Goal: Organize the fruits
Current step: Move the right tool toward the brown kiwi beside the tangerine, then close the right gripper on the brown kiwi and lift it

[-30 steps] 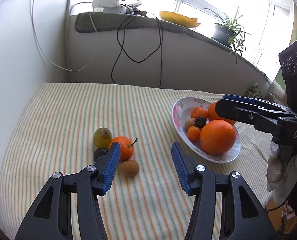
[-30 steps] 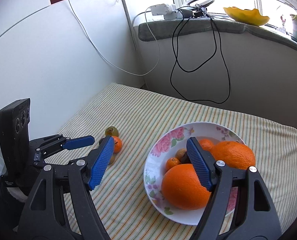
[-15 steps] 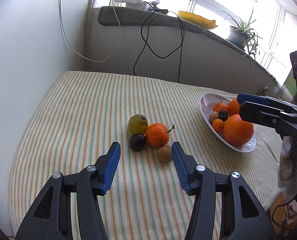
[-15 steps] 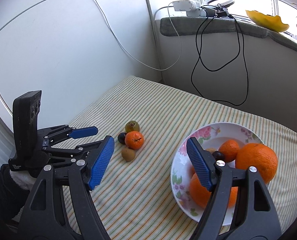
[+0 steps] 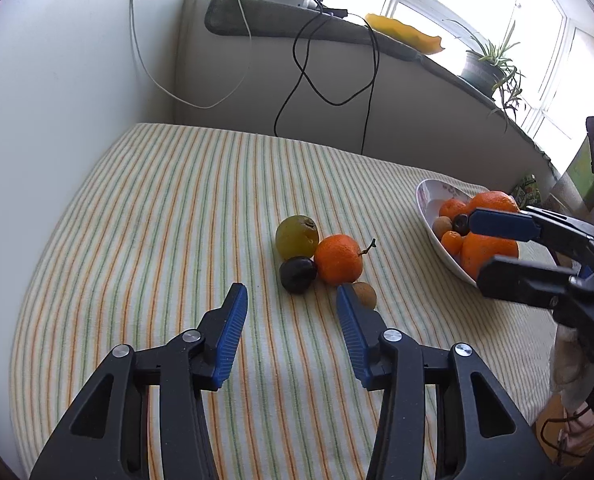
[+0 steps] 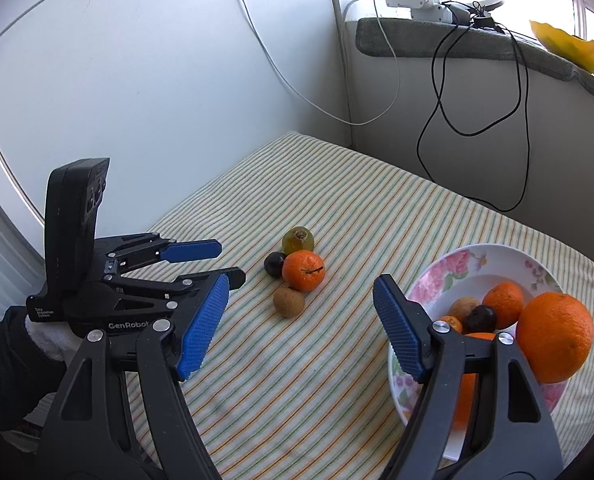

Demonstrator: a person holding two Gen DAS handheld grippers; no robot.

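Loose fruit cluster ahead of your left tongs (image 5: 291, 294), nothing gripped.

Your left tongs are just closing in some, gap still empty; right tongs (image 6: 301, 288) are hanging released. The tangerine (image 5: 338, 259), green fruit (image 5: 297, 237), dark plum (image 5: 297, 274) and small brown fruit (image 5: 365, 294) are sitting bunched together on the striped surface (image 5: 157, 220), well apart from the floral bowl (image 6: 445, 268). Your left blue pad is partly covering the brown fruit; your right finger is cutting off the bowl's lower orange (image 6: 467, 380). The left handle is reading "GenRobot"; its smaller label is too small to read.
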